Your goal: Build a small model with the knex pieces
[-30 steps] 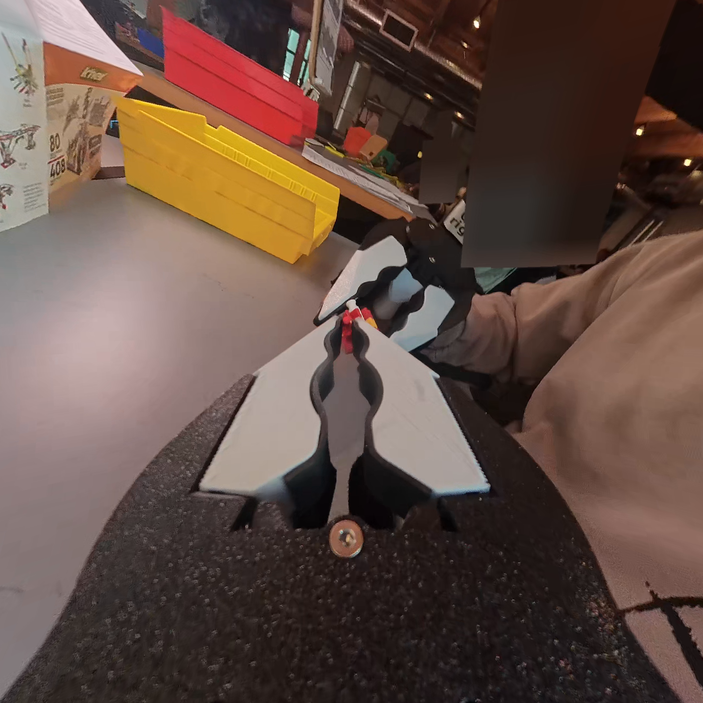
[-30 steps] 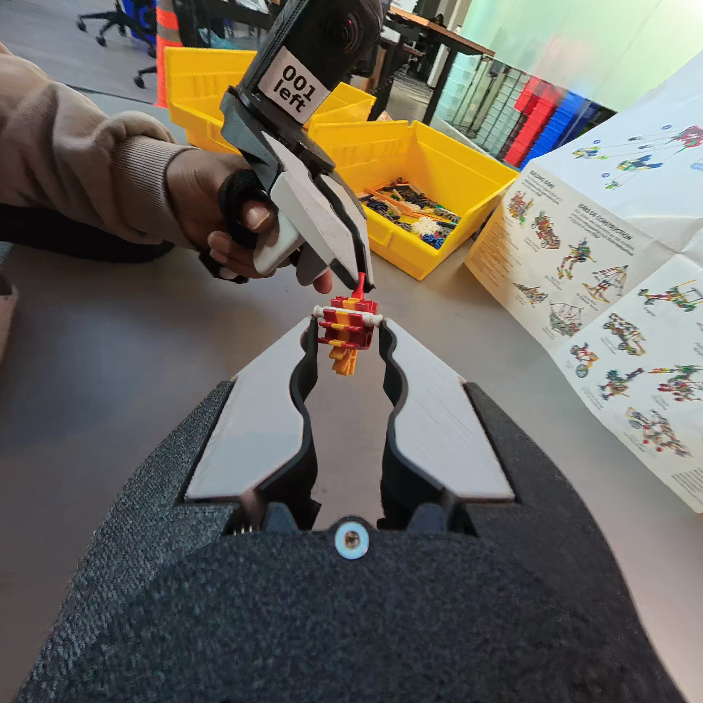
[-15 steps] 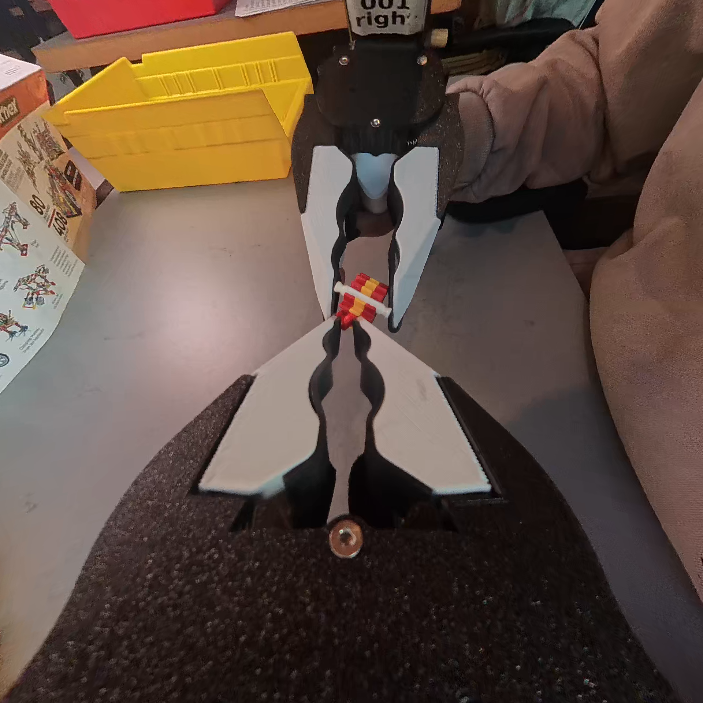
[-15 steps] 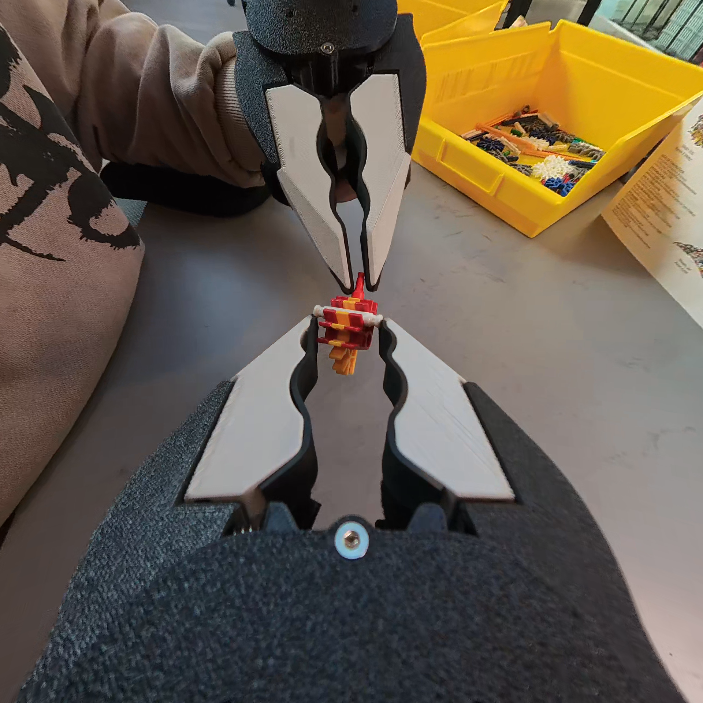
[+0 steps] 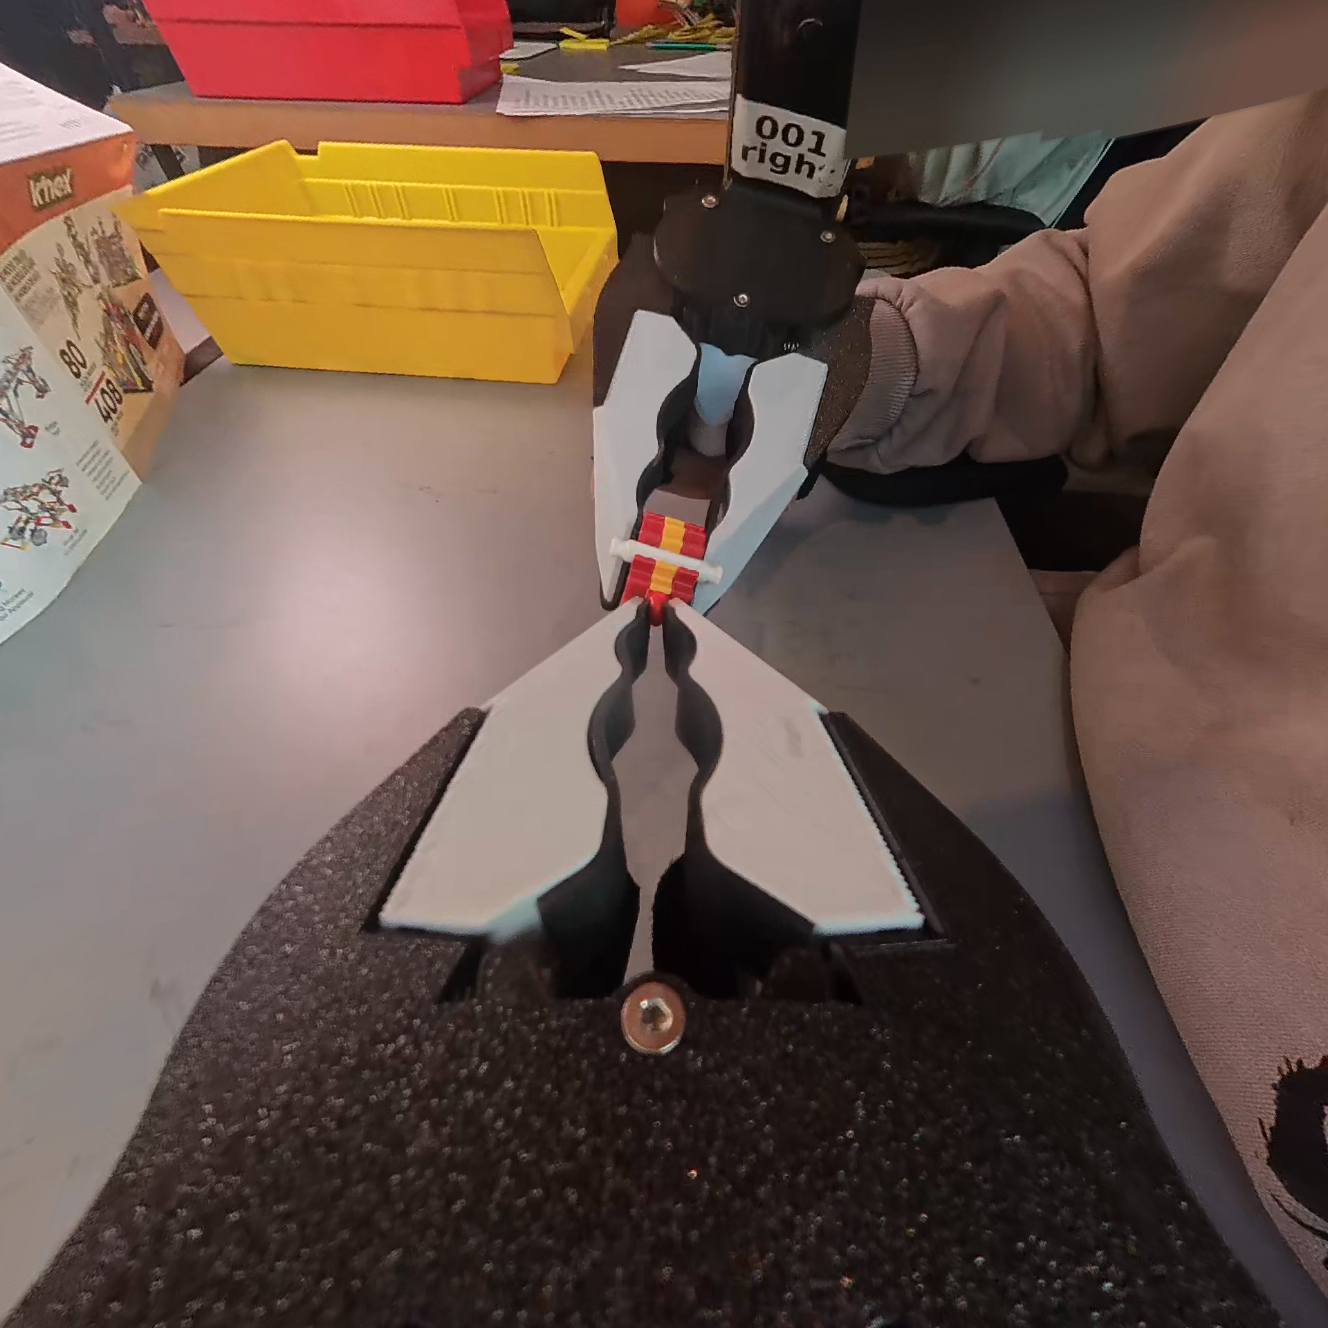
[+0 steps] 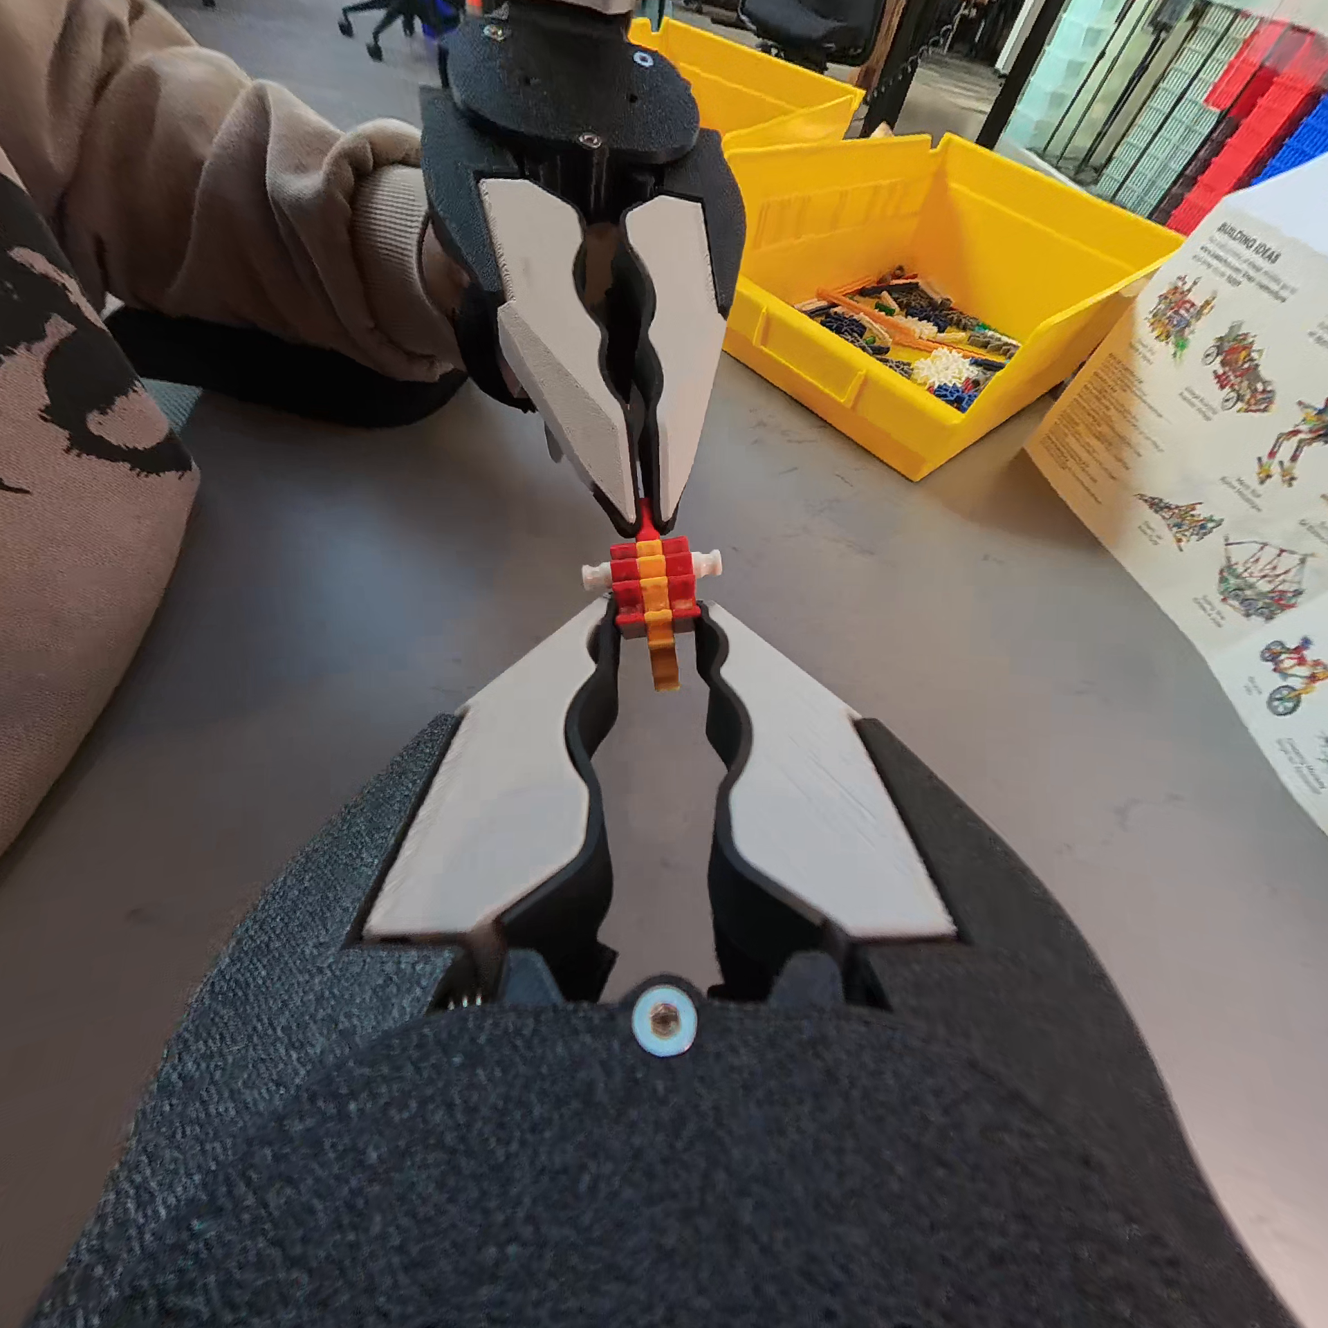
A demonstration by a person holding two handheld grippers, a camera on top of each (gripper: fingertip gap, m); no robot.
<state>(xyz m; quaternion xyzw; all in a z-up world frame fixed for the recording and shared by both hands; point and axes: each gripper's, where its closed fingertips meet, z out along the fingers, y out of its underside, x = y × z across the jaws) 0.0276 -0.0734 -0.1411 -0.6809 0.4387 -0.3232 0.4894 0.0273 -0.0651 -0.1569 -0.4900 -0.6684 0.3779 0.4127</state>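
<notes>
Above the grey bench (image 6: 934, 647), the two grippers meet tip to tip. At 12 o'clock in the right wrist view, the left gripper (image 6: 644, 516) has its fingers pressed on a thin red tab atop the red-and-orange block stack (image 6: 654, 586). The right gripper (image 6: 655, 624) pinches that stack's lower sides; a white rod (image 6: 708, 560) crosses it. At 2 o'clock a yellow bin (image 6: 1006, 237) holds small parts, and a printed leaflet (image 6: 1222, 467) lies at 3 o'clock.
</notes>
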